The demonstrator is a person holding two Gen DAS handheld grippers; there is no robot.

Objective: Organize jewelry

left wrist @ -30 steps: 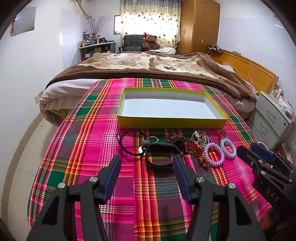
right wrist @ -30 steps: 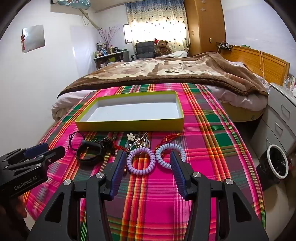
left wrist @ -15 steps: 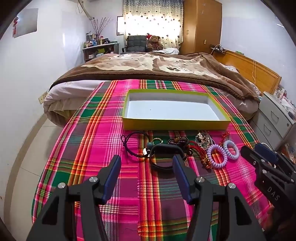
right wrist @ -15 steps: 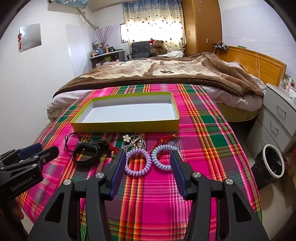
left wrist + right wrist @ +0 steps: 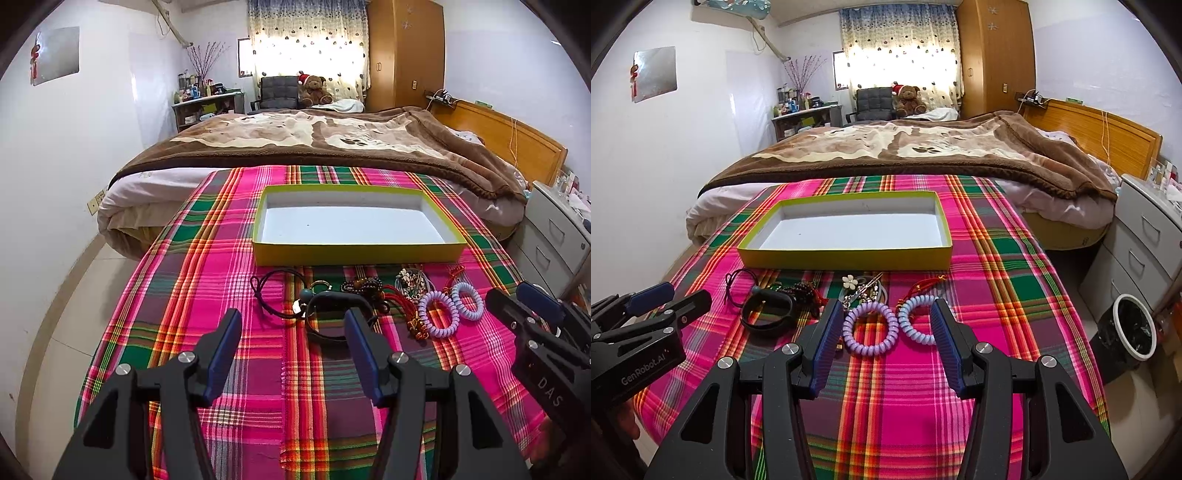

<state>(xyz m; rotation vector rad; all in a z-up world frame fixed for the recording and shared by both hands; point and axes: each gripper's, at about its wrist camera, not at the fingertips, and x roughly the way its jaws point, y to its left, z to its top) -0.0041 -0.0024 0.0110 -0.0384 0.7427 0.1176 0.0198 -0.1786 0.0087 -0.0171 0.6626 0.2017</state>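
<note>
Jewelry lies unsorted on the plaid cloth (image 5: 207, 258), just before the empty yellow-green box (image 5: 354, 254): black cord (image 5: 271, 291), black band (image 5: 768, 312), beads, 2 coil bracelets (image 5: 870, 328). Nothing is boxed yet. Left tool (image 5: 293, 345) and right tool (image 5: 882, 334) hover low, fingers apart, holding nothing.

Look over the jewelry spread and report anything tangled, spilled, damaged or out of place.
Nothing is spilled or visibly broken. The yellow-green box holds nothing, and all the jewelry lies on the plaid cloth in front of it. The middle pieces, red cords and dark beads, overlap in a tangle; the two coil bands lie separate.
</note>
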